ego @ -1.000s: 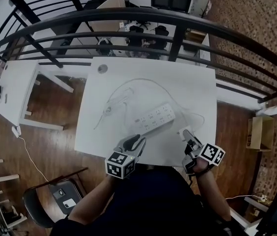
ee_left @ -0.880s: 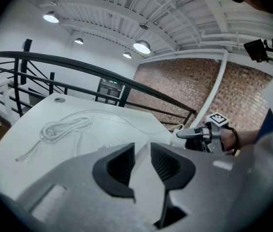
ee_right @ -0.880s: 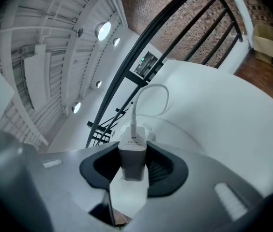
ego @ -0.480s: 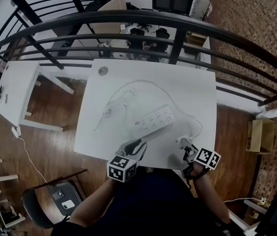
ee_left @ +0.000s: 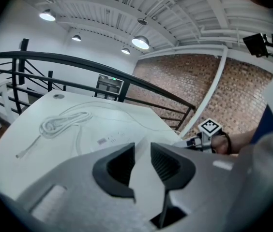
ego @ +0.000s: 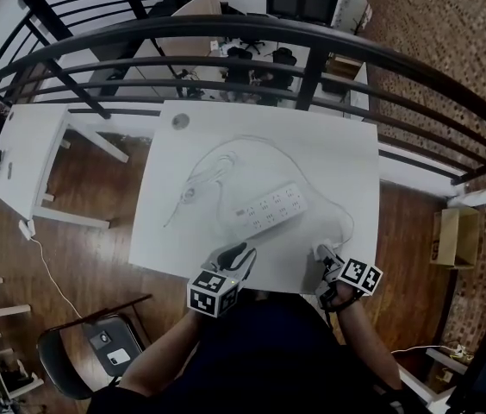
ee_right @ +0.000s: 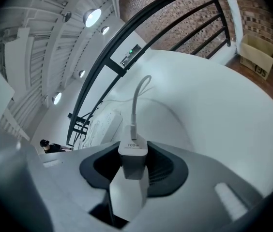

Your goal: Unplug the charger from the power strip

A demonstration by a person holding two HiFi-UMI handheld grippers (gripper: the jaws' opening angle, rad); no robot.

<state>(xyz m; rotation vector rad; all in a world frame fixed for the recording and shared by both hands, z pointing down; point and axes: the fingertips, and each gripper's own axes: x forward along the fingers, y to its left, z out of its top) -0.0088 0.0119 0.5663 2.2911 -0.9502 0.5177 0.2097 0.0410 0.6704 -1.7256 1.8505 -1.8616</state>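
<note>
A white power strip (ego: pixel 267 210) lies slantwise in the middle of the white table (ego: pixel 329 153). The white charger (ee_right: pixel 133 157), marked 100W, is off the strip, and my right gripper (ego: pixel 324 255) is shut on it low over the table's near right edge. Its white cable (ee_right: pixel 136 100) arcs away from the charger's top across the table. My left gripper (ego: pixel 239 254) hovers at the near edge in front of the strip (ee_left: pixel 108 140), its jaws apart with nothing between them. The strip (ee_right: pixel 102 122) shows far left in the right gripper view.
A coiled white cable (ego: pixel 204 179) lies left of the strip, and a small round disc (ego: pixel 179 121) sits at the table's far left corner. A black railing (ego: pixel 312 37) runs behind the table. A white side table (ego: pixel 23 158) stands left, a cardboard box (ego: pixel 454 231) right.
My right gripper has sunk and drawn back toward the table's near edge, the charger still in it. The left gripper has stayed where it was.
</note>
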